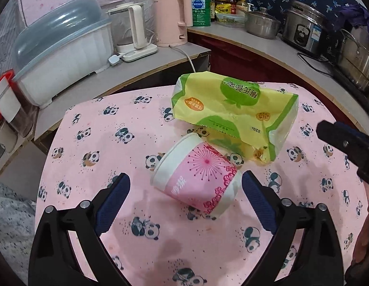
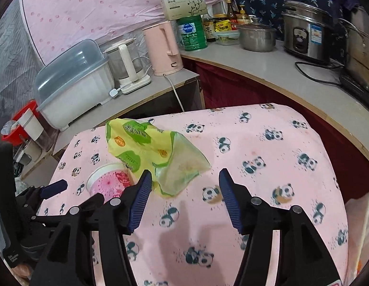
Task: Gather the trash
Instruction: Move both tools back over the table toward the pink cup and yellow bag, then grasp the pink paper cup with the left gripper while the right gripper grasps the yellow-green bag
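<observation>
Paper cup (image 1: 196, 175) looks empty, light, thin-walled, so it'll crush if squeezed hard; best grip across the mid wall, or pinch the rim. Plastic bag (image 1: 234, 114) is limp, crinkly and slippery w/ no stiffness; pinch a bunched fold near its open end.

Cup: pink/white w/ a floral print, lying on its side on the panda tablecloth (image 1: 89, 214), mouth toward upper left. Bag: yellow-green, crumpled, just behind the cup, prob touching.

Left gripper (image 1: 185, 188) wide open, straddling the cup, not touching. Right gripper (image 2: 185, 186) wide open, empty, near the bag's clear end.
</observation>
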{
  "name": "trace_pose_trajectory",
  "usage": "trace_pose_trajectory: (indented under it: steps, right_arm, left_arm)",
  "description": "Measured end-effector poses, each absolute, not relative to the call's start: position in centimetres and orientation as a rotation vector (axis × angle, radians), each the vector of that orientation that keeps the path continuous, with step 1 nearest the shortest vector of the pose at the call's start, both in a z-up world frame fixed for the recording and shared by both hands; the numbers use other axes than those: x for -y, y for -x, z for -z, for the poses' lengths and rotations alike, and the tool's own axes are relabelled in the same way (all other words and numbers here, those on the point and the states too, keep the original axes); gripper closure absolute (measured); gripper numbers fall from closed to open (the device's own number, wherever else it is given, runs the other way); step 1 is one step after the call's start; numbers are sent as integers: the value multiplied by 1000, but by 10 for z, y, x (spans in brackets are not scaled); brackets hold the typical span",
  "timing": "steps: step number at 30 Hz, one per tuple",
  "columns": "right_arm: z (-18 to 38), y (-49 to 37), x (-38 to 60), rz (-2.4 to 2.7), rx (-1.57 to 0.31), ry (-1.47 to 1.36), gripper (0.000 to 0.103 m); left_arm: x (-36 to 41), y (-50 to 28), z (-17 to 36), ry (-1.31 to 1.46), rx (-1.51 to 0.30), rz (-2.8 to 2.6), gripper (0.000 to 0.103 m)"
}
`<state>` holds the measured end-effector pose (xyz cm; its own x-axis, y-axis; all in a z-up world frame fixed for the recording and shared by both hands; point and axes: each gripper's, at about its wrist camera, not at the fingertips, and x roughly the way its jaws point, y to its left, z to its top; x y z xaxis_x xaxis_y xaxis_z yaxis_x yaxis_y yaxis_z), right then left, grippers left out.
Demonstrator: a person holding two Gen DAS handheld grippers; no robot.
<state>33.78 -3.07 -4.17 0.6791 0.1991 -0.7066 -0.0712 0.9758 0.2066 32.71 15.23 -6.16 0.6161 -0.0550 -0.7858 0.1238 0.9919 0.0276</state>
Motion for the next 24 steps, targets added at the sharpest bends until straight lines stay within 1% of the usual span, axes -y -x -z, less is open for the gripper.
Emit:
trace_pose_trajectory:
  steps: [6,7,9,10,11,12,13,14,15,16,19,20,24]
  right_arm:
    - [56,-387,15,-203,-825,-135,45]
    - [59,-392,13,-208,-833,-133,45]
    - [64,-398,8,-220,-844,-124,45]
    - [66,-398,6,-225,-848,-120,49]
    - [67,-398,3,-228,-848,-113,61]
    - [67,-397,1,-231,-854,-103,68]
    - [68,-396,0,-234,-863,-96,74]
    - [67,-393,-1,-231,-867,-91,77]
    - [67,-391,-1,-230,-867,-89,79]
    - [65,-387,-1,-228,-867,-85,81]
    - [57,-368,3,-206,-856,-83,84]
    - [54,-360,7,-198,-854,-97,84]
    - [45,-329,28,-146,-851,-151,85]
  left_arm:
    - [-159,-360,83,-67,-945,177,13]
    - [-160,-363,86,-56,-956,190,15]
    - [-160,-365,89,-33,-969,218,25]
    - [-159,-366,89,-19,-973,233,28]
    - [-159,-365,89,-2,-978,250,33]
    - [-158,-365,88,4,-981,262,37]
    - [-156,-363,87,7,-980,276,39]
    - [-154,-361,85,7,-978,288,43]
    - [-152,-357,83,10,-978,302,48]
    - [-150,-354,80,14,-976,314,50]
    - [-144,-336,69,26,-963,349,66]
    - [-141,-329,67,27,-968,354,79]
    - [-128,-302,63,25,-979,377,87]
